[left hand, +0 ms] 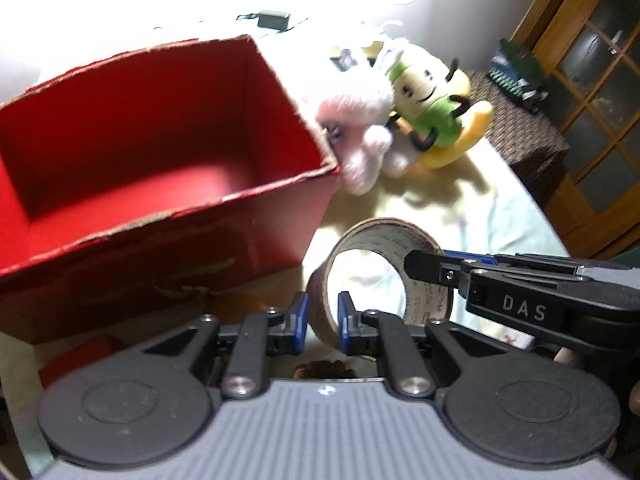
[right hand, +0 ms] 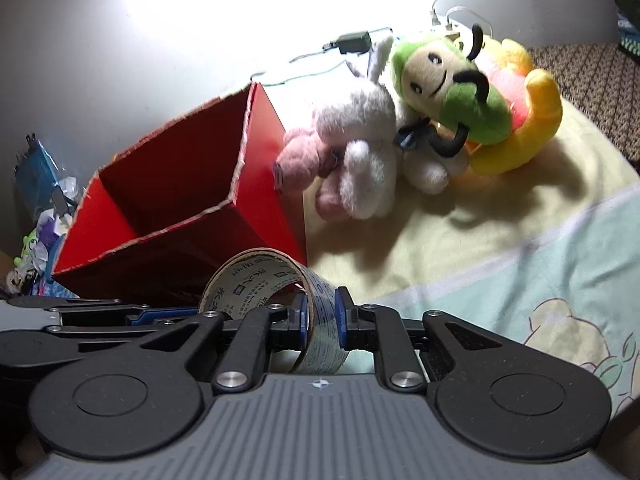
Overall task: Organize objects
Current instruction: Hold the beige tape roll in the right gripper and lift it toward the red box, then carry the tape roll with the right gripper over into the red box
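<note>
L hand-held gripper (left hand: pixel 322 316): jaws nearly closed, clamped on the wall of the tape roll (left hand: pixel 384 276), one blue pad outside the ring, one inside. R hand-held gripper (right hand: pixel 321 316): same narrow gap, pinching the roll's opposite wall; in the L view it enters from the right w/ "DAS" printed on its body (left hand: pixel 428 266). Tape roll (right hand: pixel 276 292) is an almost-spent cardboard core w/ printed inner face, held on edge between both tools, just beside the near right corner of the red box (left hand: pixel 160 184).

Red box: open top, torn cardboard rim, nothing visible inside; sits on the bed's left part. Bed sheet (right hand: pixel 500 248) is pale yellow and mint w/ a cartoon print. Plush group near the bed's far edge, right of the box: white/pink rabbit (right hand: pixel 360 152) touching the box's right wall, green smiling plush (right hand: pixel 448 88) leaning on it, yellow plush (right hand: pixel 532 120) behind.

Room: charger + cables (right hand: pixel 352 44) at the far edge by a bright white wall, wooden glazed door (left hand: pixel 592 80) at right, clutter pile (right hand: pixel 40 208) left of the box
</note>
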The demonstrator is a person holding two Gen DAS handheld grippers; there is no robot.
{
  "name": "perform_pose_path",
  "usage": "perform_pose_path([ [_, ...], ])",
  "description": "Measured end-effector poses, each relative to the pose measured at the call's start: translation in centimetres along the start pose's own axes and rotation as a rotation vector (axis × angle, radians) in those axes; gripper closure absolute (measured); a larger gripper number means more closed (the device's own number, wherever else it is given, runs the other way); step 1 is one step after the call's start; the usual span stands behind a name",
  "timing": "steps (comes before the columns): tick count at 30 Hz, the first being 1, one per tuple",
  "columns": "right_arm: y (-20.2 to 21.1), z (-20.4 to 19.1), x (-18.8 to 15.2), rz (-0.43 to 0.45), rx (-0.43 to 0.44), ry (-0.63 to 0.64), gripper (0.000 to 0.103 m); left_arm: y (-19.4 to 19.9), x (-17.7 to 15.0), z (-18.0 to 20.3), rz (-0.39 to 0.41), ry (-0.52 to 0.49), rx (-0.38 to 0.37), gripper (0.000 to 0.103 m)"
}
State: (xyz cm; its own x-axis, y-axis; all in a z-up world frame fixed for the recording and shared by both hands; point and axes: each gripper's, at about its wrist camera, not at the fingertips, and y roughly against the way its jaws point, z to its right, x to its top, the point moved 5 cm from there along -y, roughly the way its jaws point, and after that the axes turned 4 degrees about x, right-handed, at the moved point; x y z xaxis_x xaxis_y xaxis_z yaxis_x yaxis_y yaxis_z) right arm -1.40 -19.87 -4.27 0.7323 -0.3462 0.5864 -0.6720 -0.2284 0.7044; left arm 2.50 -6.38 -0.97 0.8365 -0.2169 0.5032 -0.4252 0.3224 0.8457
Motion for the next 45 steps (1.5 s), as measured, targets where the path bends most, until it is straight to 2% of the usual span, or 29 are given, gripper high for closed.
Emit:
perform_pose_path([
  [3, 1.6, -1.1, 0.5, 0.068, -0.005, 0.045, 0.088, 1.4, 0.5, -0.1, 0.027, 0.009, -0.058, 0.092],
  [10, 4.3, -4.2, 3.2, 0.188, 0.058, 0.092, 0.088, 6.8, 2.8, -1.4, 0.182, 0.012, -0.084, 0.092],
  [14, 4.4, -7.4, 5.9, 0.248, 0.117, 0.171, 0.088, 10.0, 4.9, -3.4, 0.272, 0.016, -0.044, 0.092],
  [19, 1.1, -11.2, 8.8, 0.239, 0.188, 0.227, 0.089, 11.9, 7.0, -7.3, 0.339, 0.042, 0.088, 0.092],
  [24, -4.2, -13.5, 9.6, 0.134, 0.230, 0.232, 0.090, 9.5, 7.8, -11.8, 0.301, 0.122, 0.156, 0.092],
  [27, -7.7, -13.9, 9.3, 0.047, 0.235, 0.228, 0.090, 6.4, 8.3, -14.3, 0.252, 0.182, 0.170, 0.092],
  [33, -13.1, -13.0, 8.5, -0.075, 0.148, 0.223, 0.092, 1.4, 8.1, -16.0, 0.171, 0.221, 0.165, 0.092],
  [40, -16.3, -11.2, 8.9, -0.131, 0.033, 0.238, 0.090, -3.2, 8.8, -16.3, 0.085, 0.208, 0.169, 0.092],
  [45, -17.3, -10.1, 9.2, -0.160, -0.021, 0.220, 0.086, -4.3, 9.1, -16.5, 0.067, 0.207, 0.174, 0.089],
])
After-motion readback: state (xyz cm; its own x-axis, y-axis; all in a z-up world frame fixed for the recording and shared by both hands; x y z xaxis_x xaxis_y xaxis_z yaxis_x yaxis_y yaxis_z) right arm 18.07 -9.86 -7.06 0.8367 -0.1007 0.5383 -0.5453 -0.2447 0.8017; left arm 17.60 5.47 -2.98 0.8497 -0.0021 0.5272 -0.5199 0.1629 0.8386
